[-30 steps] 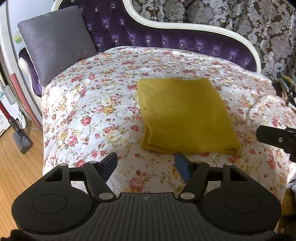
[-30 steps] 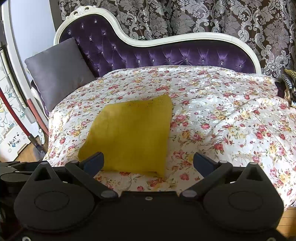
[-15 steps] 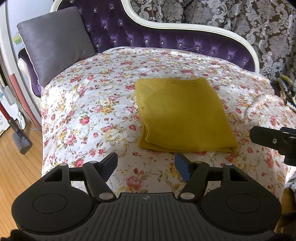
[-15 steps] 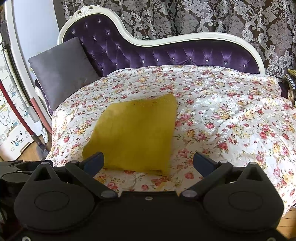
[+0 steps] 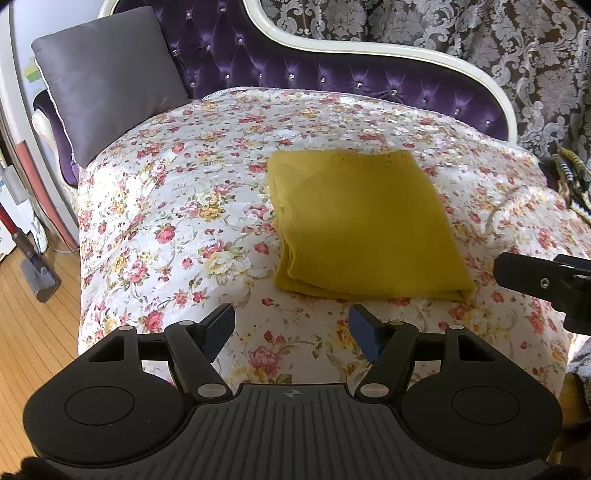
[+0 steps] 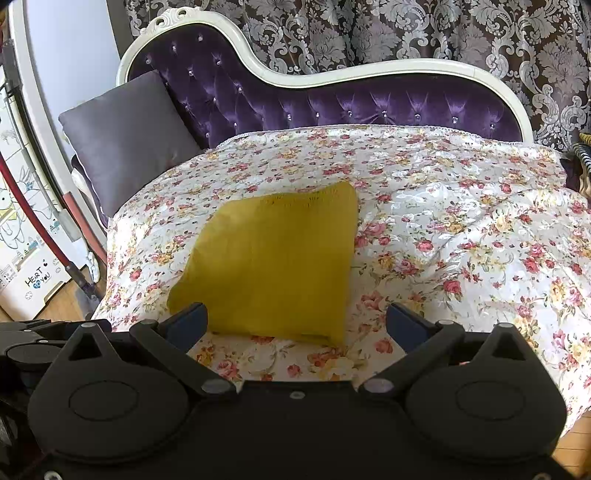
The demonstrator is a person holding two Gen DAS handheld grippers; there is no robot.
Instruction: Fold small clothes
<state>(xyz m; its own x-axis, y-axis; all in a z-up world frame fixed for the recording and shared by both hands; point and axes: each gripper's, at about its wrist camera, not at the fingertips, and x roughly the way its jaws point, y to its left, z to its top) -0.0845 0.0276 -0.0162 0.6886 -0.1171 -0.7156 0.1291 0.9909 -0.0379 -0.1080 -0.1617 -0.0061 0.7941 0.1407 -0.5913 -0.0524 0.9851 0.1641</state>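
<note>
Floral quilt (image 5: 177,206) covers a purple tufted chaise (image 6: 332,103); patterned curtain (image 6: 406,33) behind, grey cushion (image 5: 107,77) at the left end.

Left gripper (image 5: 291,330): jaws stand well apart, nothing between the blue pads, only quilt below. It sits just short of the near edge of the yellow cloth (image 5: 362,225), no contact.

Right gripper (image 6: 295,325): jaws wide apart, empty. In its own view the left pad overlaps the cloth's near left corner; cannot tell whether it touches or merely hangs in front. Its body shows at the right edge of the left wrist view.

Yellow cloth: already a compact folded rectangle, stacked layers visible along the near and left edges, lying flat mid-quilt. Judgement: fold looks complete or one fold from it.

Risks from here:
- A pinch at the near edge could take only the top layer, peeling the stack open.
- The quilt is soft and loose; a low approach could grab quilt along with cloth and drag the bundle.
- Uneven lift by the two grippers would skew the edges.
</note>
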